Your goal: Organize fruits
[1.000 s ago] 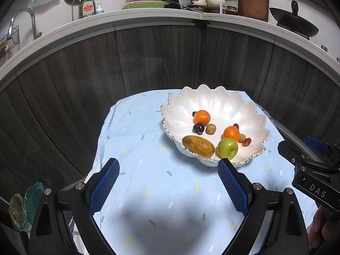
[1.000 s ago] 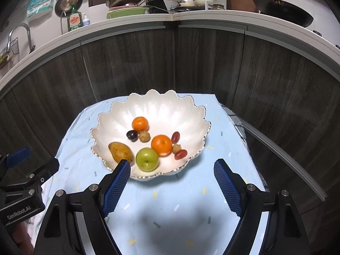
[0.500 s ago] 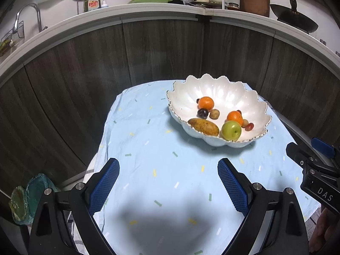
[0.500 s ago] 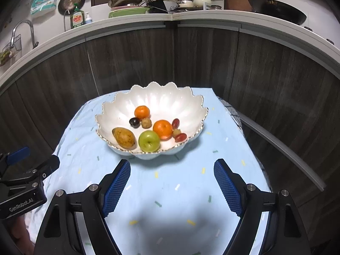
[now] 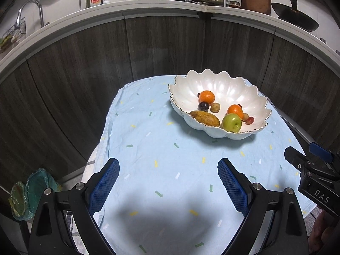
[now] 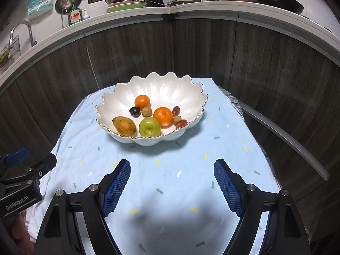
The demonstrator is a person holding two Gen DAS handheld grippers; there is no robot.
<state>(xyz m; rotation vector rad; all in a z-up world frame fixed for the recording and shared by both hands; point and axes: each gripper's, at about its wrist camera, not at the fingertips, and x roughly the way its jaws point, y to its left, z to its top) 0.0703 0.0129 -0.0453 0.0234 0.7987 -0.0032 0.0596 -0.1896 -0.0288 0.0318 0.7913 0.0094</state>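
showing both claws spread wide and empty: left gripper (image 5: 167,182), right gripper (image 6: 172,180) over the blue cloth (image 6: 170,159); their housings read "das" and "genrobot.ai". beyond, fruits sit in the white bowl (image 6: 170,89); the dish soap bottle (image 6: 74,17) label is unreadable.

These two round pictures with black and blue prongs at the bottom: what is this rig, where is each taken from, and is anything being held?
No robot here: a person holds a two-fingered claw in each hand, each with a wide-angle camera looking along its fingers. One picture is from the left claw, the other from the right claw; each also catches the other claw at its edge. Both are open and hold nothing. Ahead, on a light blue cloth, stands a white scalloped bowl with two oranges, a green apple, a mango and small grapes.
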